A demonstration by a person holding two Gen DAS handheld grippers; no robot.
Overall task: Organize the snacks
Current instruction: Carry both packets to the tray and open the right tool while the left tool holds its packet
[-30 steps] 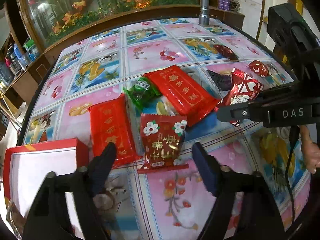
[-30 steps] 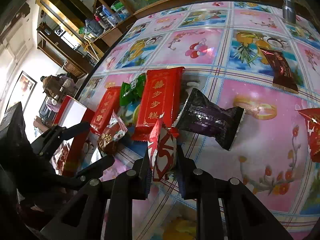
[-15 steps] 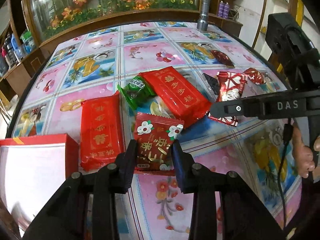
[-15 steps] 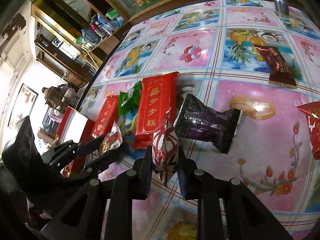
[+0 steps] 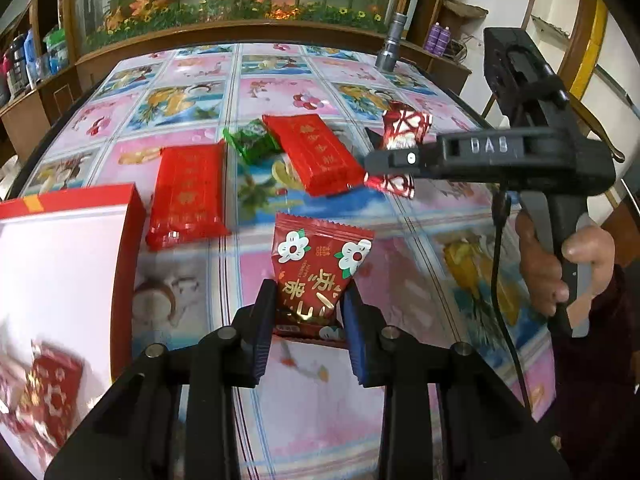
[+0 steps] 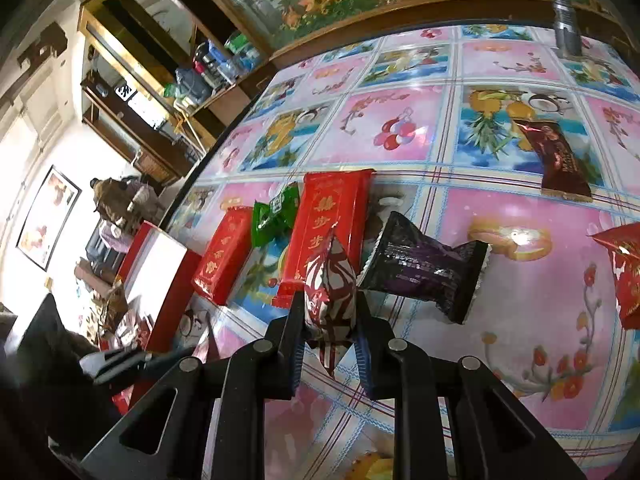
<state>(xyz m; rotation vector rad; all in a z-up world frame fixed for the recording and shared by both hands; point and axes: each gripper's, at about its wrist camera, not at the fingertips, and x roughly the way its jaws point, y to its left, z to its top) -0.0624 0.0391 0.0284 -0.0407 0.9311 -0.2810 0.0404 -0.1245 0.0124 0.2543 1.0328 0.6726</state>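
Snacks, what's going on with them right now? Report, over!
Left hand-held gripper shut on flower packet. Right hand-held gripper shut on red-and-white candy. Red box open beside left. Nothing blocking.

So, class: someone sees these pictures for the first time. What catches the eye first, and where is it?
Each gripper pinches a snack: the left gripper a red flowered packet, the right gripper a red-and-white candy. Behind them, more wrapped snacks lie on the bright fruit-patterned tablecloth, and a red box sits at its left edge.
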